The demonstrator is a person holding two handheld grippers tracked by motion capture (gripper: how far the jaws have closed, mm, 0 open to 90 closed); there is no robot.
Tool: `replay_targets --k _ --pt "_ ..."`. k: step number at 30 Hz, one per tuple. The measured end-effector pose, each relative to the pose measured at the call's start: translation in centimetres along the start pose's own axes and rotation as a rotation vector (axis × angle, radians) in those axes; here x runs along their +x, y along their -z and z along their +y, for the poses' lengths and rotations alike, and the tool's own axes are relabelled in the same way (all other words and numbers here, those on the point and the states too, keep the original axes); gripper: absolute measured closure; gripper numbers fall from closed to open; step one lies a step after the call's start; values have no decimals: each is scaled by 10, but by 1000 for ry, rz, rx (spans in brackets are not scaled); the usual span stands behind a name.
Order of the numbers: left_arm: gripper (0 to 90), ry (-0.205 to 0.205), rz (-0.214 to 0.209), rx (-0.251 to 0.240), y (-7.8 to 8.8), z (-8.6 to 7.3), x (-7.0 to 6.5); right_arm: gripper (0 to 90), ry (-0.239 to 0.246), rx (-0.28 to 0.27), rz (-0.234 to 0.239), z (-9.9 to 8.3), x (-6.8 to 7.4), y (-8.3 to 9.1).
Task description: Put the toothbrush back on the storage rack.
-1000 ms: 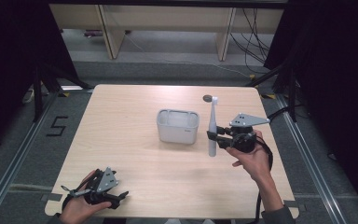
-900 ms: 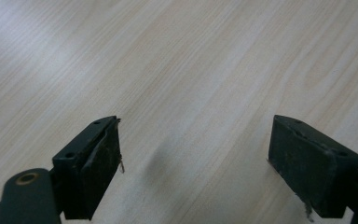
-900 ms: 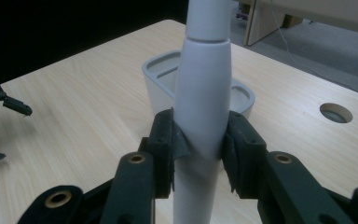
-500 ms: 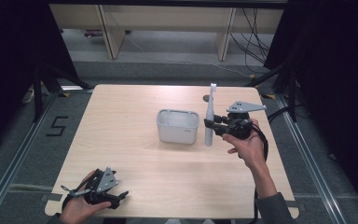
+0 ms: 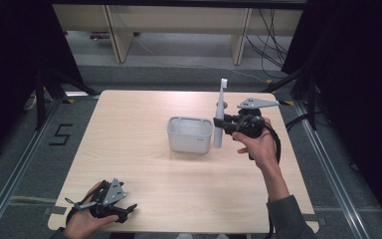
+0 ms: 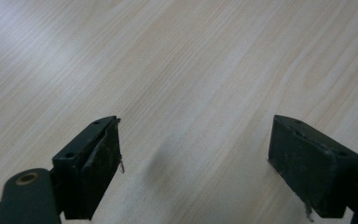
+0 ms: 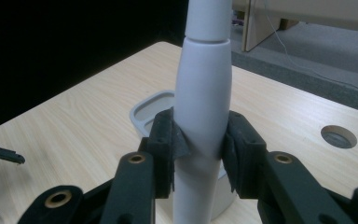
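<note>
White toothbrush [image 7: 200, 116] clamped, right tongs [image 7: 199, 149] close-up

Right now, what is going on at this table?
A person works with a gripper in each hand. The right gripper is clamped on a white electric toothbrush, held upright in the air beside a small white tub. The left gripper rests open and empty near the table's front corner.

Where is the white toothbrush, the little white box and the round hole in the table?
toothbrush [image 7: 201, 93]: right gripper view, on its thick white handle, above the jaws.
white box [image 5: 189, 141]: high view, on its front wall.
round hole [image 7: 338, 136]: right gripper view, on its dark middle, in the tabletop.
</note>
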State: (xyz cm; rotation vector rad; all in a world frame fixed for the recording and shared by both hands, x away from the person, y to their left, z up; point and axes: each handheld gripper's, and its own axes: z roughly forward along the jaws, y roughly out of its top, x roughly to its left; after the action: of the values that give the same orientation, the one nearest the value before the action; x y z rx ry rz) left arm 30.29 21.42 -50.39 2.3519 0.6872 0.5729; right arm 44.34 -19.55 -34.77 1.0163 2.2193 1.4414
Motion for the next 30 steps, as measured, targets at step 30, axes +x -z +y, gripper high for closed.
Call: replay_targets --k 30 --pt "164 3 -2 -3 0 0 1 666 -74 -36 -28 28 -11 -37"
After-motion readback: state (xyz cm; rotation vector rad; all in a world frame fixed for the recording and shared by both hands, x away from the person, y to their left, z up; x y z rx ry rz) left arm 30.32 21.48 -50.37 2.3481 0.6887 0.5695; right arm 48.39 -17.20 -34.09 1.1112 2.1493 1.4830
